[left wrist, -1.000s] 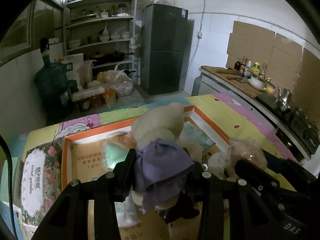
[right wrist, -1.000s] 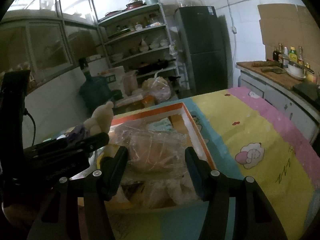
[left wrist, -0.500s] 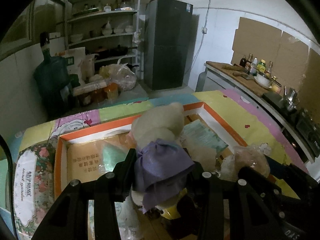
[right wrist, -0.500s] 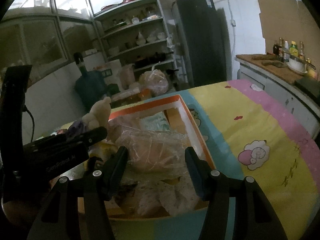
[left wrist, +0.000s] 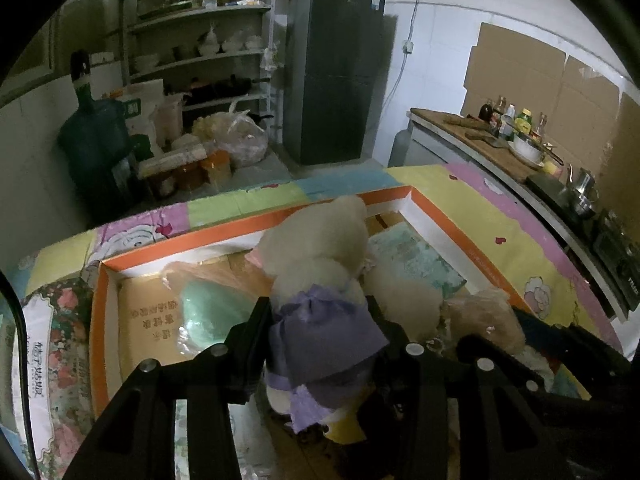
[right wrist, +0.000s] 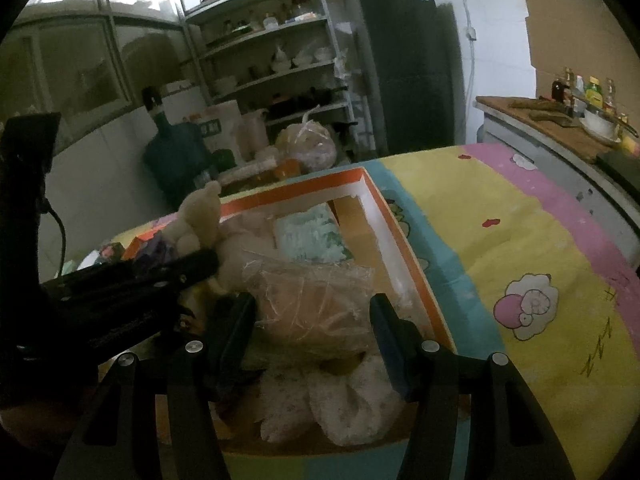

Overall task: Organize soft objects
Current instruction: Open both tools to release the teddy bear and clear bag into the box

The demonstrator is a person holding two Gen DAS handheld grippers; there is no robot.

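Note:
My left gripper (left wrist: 318,320) is shut on a cream plush toy (left wrist: 320,236) with a purple bow (left wrist: 320,336), held low over the orange-rimmed box (left wrist: 248,224). The toy also shows in the right wrist view (right wrist: 198,216). My right gripper (right wrist: 312,320) is shut on a plastic-wrapped peach soft object (right wrist: 316,308) over the box's near right corner (right wrist: 404,256). A mint-green soft piece (left wrist: 208,308), a pale green packet (right wrist: 310,232) and a white fluffy item (right wrist: 336,400) lie in the box.
The box sits on a bed with a cartoon-print sheet (right wrist: 500,240). A floral cushion (left wrist: 48,340) lies left of the box. A counter with bottles (left wrist: 512,120) runs along the right; shelves (left wrist: 200,40), a fridge (left wrist: 332,72) and a water jug (left wrist: 96,136) stand behind.
Both grippers have lowered toward the box with their loads. The plush toy and the wrapped object sit deeper among the box's contents than a second ago.

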